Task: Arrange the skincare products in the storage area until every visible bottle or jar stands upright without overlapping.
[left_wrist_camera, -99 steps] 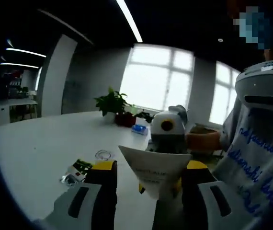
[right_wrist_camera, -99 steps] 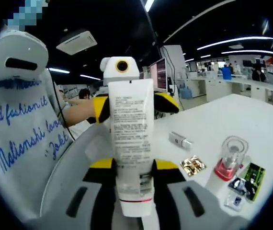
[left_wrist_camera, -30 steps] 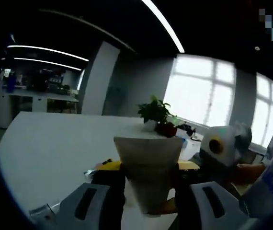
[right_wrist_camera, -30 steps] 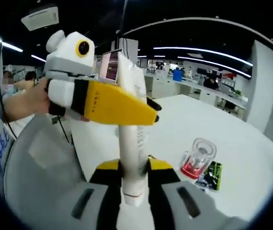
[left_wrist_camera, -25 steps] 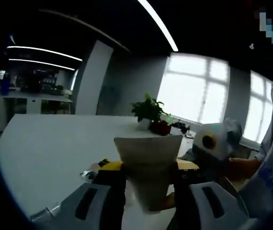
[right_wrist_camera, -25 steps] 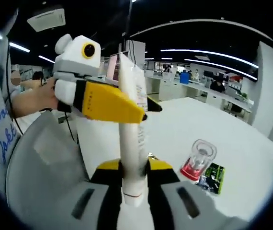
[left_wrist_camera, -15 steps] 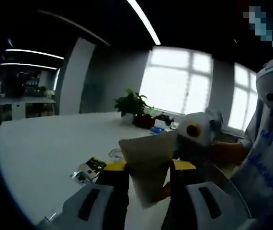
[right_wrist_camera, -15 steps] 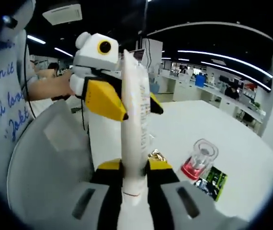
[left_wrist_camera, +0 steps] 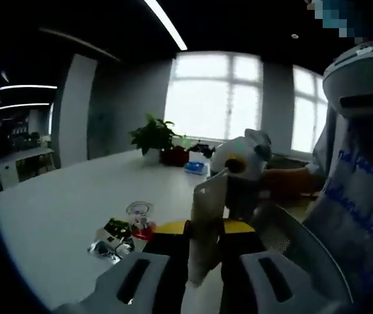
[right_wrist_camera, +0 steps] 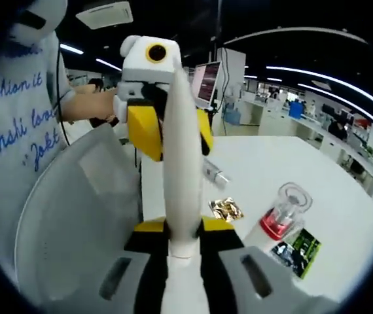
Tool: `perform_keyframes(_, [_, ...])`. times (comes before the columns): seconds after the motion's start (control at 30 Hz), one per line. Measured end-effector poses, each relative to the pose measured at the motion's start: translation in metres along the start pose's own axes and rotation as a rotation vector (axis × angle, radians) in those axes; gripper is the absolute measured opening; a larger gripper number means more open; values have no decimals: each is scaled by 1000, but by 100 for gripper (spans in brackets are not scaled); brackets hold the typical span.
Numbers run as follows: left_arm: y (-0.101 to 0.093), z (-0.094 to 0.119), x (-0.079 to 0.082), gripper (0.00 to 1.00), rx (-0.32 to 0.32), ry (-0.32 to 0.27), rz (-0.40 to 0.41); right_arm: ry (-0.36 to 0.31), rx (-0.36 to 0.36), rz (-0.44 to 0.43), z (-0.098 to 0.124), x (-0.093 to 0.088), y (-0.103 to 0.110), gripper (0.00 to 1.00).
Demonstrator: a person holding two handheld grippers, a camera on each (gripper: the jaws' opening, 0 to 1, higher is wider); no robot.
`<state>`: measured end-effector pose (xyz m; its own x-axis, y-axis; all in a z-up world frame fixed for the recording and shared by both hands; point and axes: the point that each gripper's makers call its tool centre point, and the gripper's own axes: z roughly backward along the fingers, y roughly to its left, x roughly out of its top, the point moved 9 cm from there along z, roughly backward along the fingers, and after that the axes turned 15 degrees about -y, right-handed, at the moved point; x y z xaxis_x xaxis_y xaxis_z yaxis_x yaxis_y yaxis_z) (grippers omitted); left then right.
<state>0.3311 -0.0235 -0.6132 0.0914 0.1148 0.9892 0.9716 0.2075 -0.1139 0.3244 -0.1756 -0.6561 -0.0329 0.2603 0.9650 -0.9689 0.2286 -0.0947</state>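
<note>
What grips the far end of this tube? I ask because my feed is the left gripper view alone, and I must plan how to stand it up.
Observer: In the right gripper view, the right claw is shut on the white tube at its cap end.
Operator: Is anything else over there not upright?
Observer: Yes, a small silver tube lies on its side on the white table, apart from the held tube.
</note>
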Motion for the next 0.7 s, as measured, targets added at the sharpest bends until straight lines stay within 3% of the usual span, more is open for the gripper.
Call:
perform_keyframes(0.37, [-1,-2,0,9,-6,30,-66,9,-1,-24,-5,-5,-4,18])
perform_keyframes(0.7, [8,3,-2,6,17,24,-74,21,-60,-59,0,-9,-12,22])
